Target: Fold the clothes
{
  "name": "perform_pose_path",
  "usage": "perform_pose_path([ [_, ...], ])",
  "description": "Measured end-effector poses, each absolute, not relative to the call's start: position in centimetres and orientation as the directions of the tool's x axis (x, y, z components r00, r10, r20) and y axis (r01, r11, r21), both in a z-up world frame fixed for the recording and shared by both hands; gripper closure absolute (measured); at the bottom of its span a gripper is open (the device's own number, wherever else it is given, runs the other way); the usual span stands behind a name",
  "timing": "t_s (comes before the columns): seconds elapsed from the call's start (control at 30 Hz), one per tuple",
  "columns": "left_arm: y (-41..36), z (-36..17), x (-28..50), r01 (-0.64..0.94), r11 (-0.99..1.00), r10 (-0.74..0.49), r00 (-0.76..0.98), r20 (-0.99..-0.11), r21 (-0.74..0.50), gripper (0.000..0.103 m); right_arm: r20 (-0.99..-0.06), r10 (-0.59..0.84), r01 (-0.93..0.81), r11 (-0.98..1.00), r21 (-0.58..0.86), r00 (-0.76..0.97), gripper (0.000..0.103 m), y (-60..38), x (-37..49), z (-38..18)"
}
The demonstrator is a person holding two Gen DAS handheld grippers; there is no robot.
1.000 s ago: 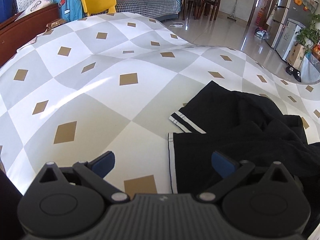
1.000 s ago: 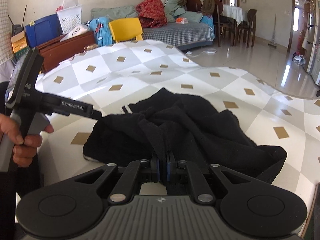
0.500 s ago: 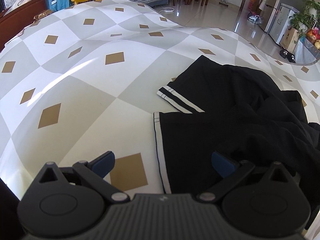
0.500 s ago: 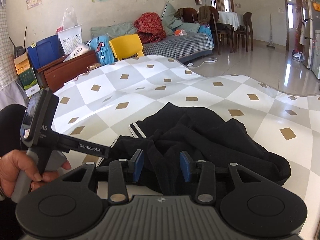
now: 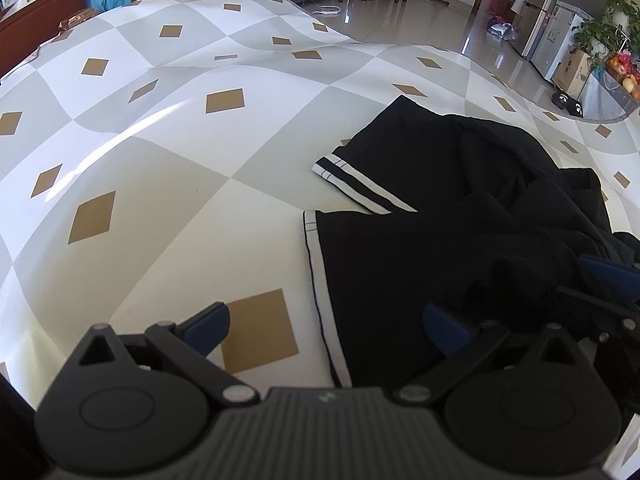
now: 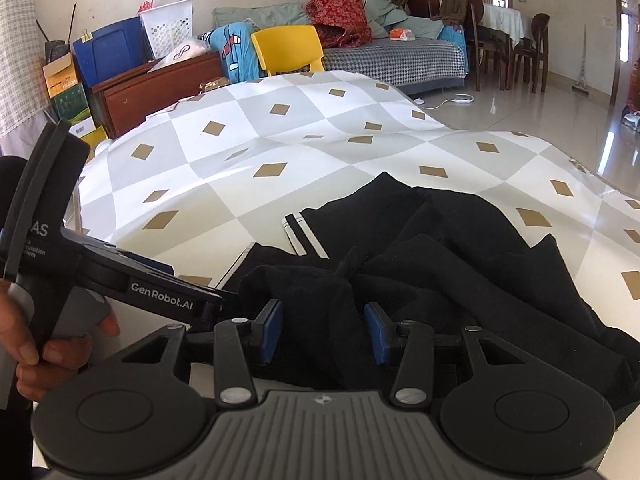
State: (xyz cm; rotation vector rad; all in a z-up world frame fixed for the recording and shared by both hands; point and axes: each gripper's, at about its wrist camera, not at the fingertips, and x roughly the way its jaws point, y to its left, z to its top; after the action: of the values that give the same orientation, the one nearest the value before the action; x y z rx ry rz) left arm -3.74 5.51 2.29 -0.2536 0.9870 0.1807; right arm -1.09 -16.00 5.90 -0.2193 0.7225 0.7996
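A crumpled black garment (image 5: pixel 460 240) with white-striped hems (image 5: pixel 320 280) lies on the checkered tablecloth (image 5: pixel 160 168). My left gripper (image 5: pixel 326 326) stands open just above the table, with the near striped hem running between its fingers and neither pad touching it. In the right wrist view the same garment (image 6: pixel 460 264) is bunched up in front of me. The jaws of my right gripper (image 6: pixel 324 330) are opening; a fold of black cloth lies between the blue pads (image 6: pixel 272 330), which do not press on it. One right finger (image 5: pixel 604 270) shows at the left view's right edge.
A hand (image 6: pixel 56 352) holds the left gripper's handle at the table's near left. Beyond the table stand a yellow chair (image 6: pixel 288 50), a wooden cabinet (image 6: pixel 152 92), a blue bin (image 6: pixel 108 50) and a sofa (image 6: pixel 396 56). Shiny floor (image 5: pixel 420 20) lies past the table's far edge.
My right gripper went from shut on the black cloth to open, let it drop and shifted over the garment. My left gripper sank closer to the striped hem.
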Motion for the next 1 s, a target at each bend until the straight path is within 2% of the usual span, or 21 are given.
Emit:
perform_pose_path([
  [0.07,5.6,2.2,-3.7,-0.269,0.954,0.033,0.537,-0.843,-0.134,0.000,-0.675,0.566,-0.725,0.685,0.067,0.473,0.059,-15.7,-1.3,5.5],
  [0.13,5.7,2.2,-3.7,-0.273,0.953,0.035,0.539,-0.842,-0.135,0.000,-0.682,0.552,-0.727,0.686,0.043,0.480,0.065,-15.5,-1.6,5.2],
  [0.2,5.8,2.4,-3.7,-0.278,0.950,0.036,0.546,-0.837,-0.141,0.000,-0.687,0.539,-0.726,0.688,0.025,0.487,0.085,-15.5,-1.8,5.1],
  [0.3,6.2,2.9,-3.7,-0.296,0.942,0.038,0.560,-0.827,-0.157,0.000,-0.676,0.549,-0.723,0.690,0.034,0.492,0.093,-15.9,-2.0,5.3],
  [0.47,7.5,3.7,-3.8,-0.346,0.921,0.059,0.580,-0.812,-0.181,0.000,-0.660,0.585,-0.753,0.657,0.046,0.470,0.094,-16.6,-3.1,6.3],
  [0.67,8.6,4.1,-3.6,-0.390,0.894,0.058,0.587,-0.808,-0.219,0.000,-0.693,0.590,-0.808,0.588,0.017,0.415,0.094,-17.3,-5.3,6.4],
  [0.8,7.6,4.1,-3.4,-0.356,0.907,0.037,0.598,-0.801,-0.224,0.000,-0.730,0.569,-0.837,0.546,-0.010,0.380,0.093,-17.4,-6.6,5.8],
  [1.0,4.3,3.9,-3.2,-0.226,0.955,-0.017,0.603,-0.797,-0.191,0.000,-0.760,0.543,-0.842,0.539,-0.011,0.357,0.087,-17.5,-6.9,5.4],
])
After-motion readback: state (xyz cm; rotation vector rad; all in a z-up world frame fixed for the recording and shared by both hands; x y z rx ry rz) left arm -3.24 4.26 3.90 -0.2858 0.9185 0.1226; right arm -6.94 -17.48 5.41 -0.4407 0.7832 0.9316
